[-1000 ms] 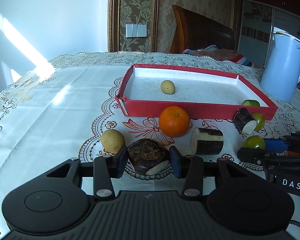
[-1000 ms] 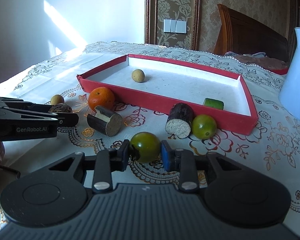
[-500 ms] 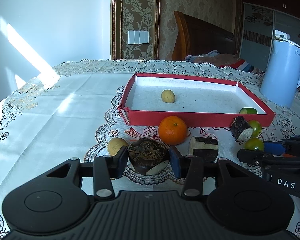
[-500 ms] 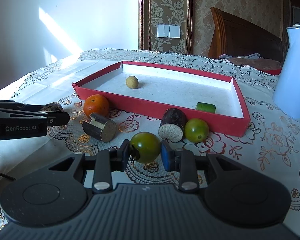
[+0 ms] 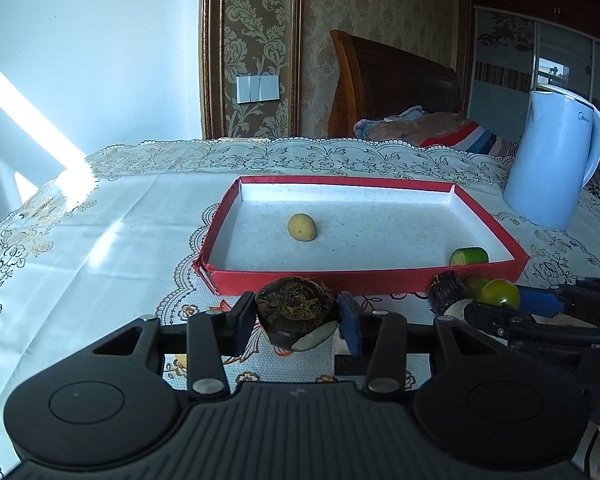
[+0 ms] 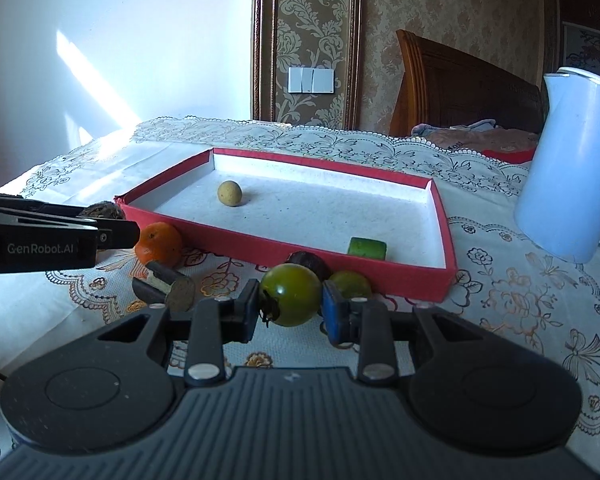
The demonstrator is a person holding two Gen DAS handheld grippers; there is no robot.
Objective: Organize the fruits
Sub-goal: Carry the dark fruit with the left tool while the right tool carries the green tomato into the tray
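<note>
My left gripper point(image 5: 298, 320) is shut on a dark brown water chestnut point(image 5: 296, 312) and holds it above the cloth, just short of the red tray's point(image 5: 340, 280) near wall. My right gripper point(image 6: 290, 306) is shut on a green tomato point(image 6: 290, 294), lifted near the tray's point(image 6: 380, 276) front wall. In the tray lie a small yellow fruit point(image 5: 302, 227) and a green cucumber piece point(image 5: 469, 257). An orange point(image 6: 158, 244), a dark cane piece point(image 6: 164, 286), another cane piece point(image 6: 306, 260) and a second green tomato point(image 6: 350, 284) lie on the cloth.
A pale blue kettle point(image 5: 556, 160) stands at the tray's right far corner. The lace tablecloth point(image 5: 100, 240) spreads to the left. A wooden headboard and wall stand behind the table.
Both grippers have risen from the cloth with their fruits and moved forward toward the tray. The orange and yellow fruit have dropped out of the left wrist view.
</note>
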